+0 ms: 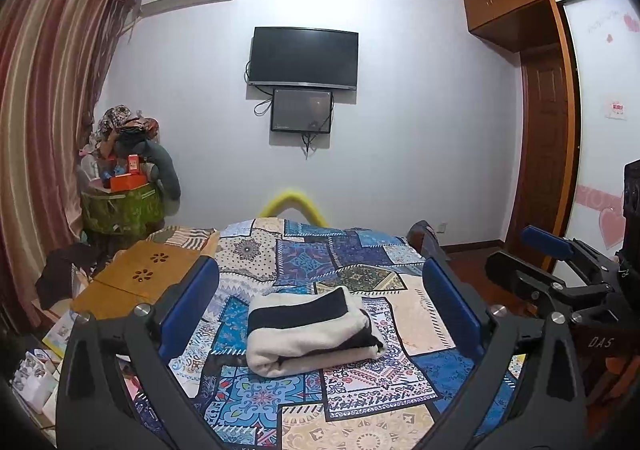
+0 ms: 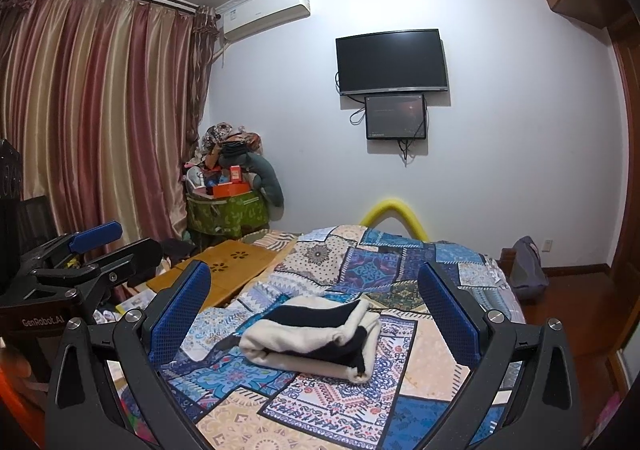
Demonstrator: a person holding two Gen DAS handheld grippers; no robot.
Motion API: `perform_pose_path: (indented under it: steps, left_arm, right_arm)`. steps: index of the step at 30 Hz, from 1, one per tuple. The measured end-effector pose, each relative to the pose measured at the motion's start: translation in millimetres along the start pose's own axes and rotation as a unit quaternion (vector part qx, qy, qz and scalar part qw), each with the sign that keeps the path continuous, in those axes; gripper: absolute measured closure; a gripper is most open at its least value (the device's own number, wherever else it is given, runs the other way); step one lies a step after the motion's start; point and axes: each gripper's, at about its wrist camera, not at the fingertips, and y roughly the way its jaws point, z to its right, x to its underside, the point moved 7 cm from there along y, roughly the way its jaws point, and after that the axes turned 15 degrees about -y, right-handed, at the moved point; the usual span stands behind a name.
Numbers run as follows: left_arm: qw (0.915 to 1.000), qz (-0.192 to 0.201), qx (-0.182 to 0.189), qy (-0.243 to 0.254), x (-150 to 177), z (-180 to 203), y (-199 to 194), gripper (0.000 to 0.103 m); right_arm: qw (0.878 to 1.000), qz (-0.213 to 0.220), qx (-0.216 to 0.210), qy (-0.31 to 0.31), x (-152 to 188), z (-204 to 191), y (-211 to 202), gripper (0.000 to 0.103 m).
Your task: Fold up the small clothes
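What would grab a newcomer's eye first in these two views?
The folded cream-and-black garment lying on the patchwork bedspread, framed between the open left claw and, in the right wrist view, the open right claw. Behind it, a dark TV hangs on the far wall above a smaller screen.

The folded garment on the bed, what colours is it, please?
Cream with black bands; clearest in the left wrist view.

Left gripper (image 1: 320,306) jaws spread wide, nothing held – folded cream-and-black garment (image 1: 310,330) lies between them on patchwork bedspread (image 1: 360,390), apart from both blue pads; right gripper (image 1: 532,266) at right edge – jaws parted, off bed
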Motion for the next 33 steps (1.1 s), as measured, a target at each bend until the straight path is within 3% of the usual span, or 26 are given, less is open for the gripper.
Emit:
perform_pose_path:
  steps: [33]
  left_arm:
    - [0.9996, -0.019, 0.020, 0.005, 4.0, 5.2, 4.8, 0.000]
  right_arm:
    - [1.000, -0.001, 0.006, 0.008, -3.0, -1.9, -3.3, 0.000]
